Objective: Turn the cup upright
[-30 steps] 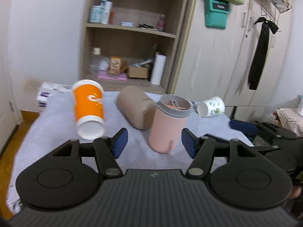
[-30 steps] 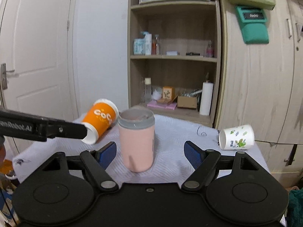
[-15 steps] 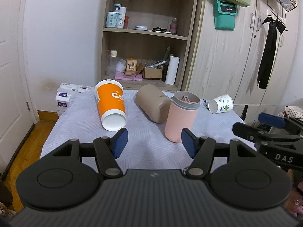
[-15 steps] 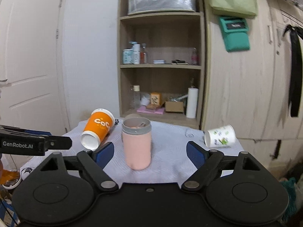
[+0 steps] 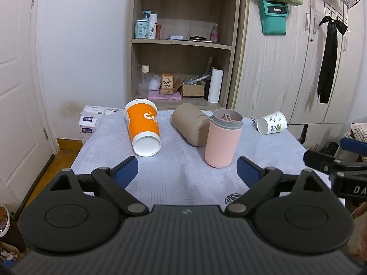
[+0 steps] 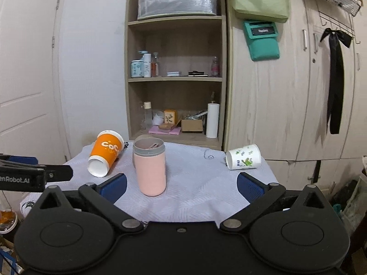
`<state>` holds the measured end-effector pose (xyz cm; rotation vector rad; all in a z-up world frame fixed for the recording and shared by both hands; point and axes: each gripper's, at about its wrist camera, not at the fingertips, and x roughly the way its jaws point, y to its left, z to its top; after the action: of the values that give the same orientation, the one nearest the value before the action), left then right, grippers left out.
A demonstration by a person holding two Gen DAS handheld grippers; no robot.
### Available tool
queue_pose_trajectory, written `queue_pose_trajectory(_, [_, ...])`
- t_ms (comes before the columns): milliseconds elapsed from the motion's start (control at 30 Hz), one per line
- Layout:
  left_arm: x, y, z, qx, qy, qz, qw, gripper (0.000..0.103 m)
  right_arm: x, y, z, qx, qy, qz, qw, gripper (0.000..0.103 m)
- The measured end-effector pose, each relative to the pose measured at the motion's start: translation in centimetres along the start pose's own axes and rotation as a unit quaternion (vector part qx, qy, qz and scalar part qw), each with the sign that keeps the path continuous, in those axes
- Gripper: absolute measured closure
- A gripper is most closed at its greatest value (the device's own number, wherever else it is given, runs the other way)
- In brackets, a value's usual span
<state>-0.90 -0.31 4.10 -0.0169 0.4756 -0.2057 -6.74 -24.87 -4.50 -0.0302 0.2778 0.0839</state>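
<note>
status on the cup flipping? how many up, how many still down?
Done: the pink cup stands upright. In hand: nothing; the left gripper and right gripper are both open and short of the cups. Left: the orange cup, tan cup and white floral cup lie on their sides.

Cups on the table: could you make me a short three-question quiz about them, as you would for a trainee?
1. True or false: the pink cup stands upright.
2. Which cup lies nearest the table's right edge?
A. orange cup
B. tan cup
C. white floral cup
3. Fill in: both the left hand-held gripper and the right hand-held gripper are ____, holding nothing.

Key: 1 true; 2 C; 3 open.
</note>
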Motion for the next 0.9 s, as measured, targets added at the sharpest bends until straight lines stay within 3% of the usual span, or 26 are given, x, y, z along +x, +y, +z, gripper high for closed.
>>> queue_pose_trajectory(533, [0.2, 0.2, -0.4, -0.009, 0.021, 0.012, 0.9997, 0.002, -1.7, 0.0, -0.1, 0.003, 0.005, -0.033, 0.999, 0.0])
queue_pose_trajectory(900, [0.9, 0.1, -0.6, -0.015, 0.063, 0.026, 0.9976, 0.0, -1.8, 0.2, -0.2, 0.01, 0.013, -0.047, 0.999, 0.0])
